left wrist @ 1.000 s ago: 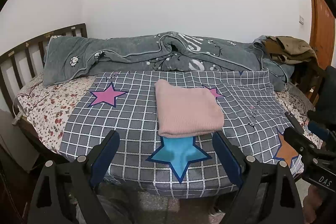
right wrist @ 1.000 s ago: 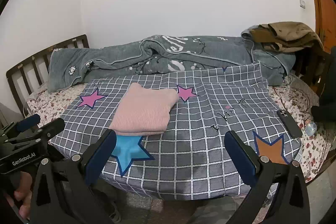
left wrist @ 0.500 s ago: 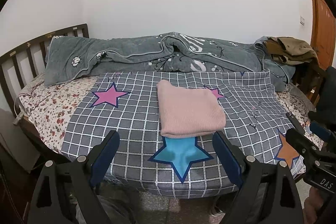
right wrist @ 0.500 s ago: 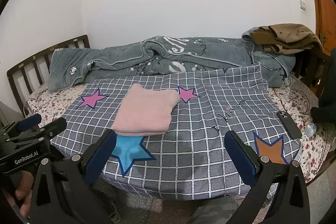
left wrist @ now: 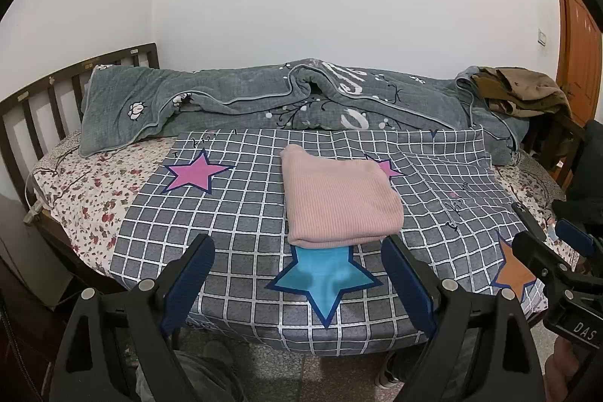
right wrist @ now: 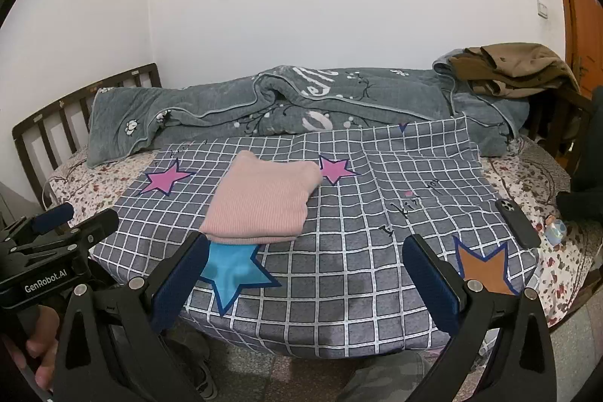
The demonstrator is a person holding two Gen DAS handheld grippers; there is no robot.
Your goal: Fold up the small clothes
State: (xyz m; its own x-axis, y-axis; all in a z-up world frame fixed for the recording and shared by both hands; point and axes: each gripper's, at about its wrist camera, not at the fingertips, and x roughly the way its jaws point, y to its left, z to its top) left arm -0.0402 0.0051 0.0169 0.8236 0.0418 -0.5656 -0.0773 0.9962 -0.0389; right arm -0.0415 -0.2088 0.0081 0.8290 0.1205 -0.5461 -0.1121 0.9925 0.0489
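Pink ribbed garment (left wrist: 339, 200) lies folded, neat rectangle, on checked sheet (left wrist: 241, 213).

Both wrist views looked across the bed (left wrist: 90, 198) from off its near edge, facing the back wall, the left one further left. They shared the checked sheet (right wrist: 339, 213) and pink garment (left wrist: 339, 198).

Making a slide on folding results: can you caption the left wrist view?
Folded pink garment lies on the checked star sheet; open left gripper empty.
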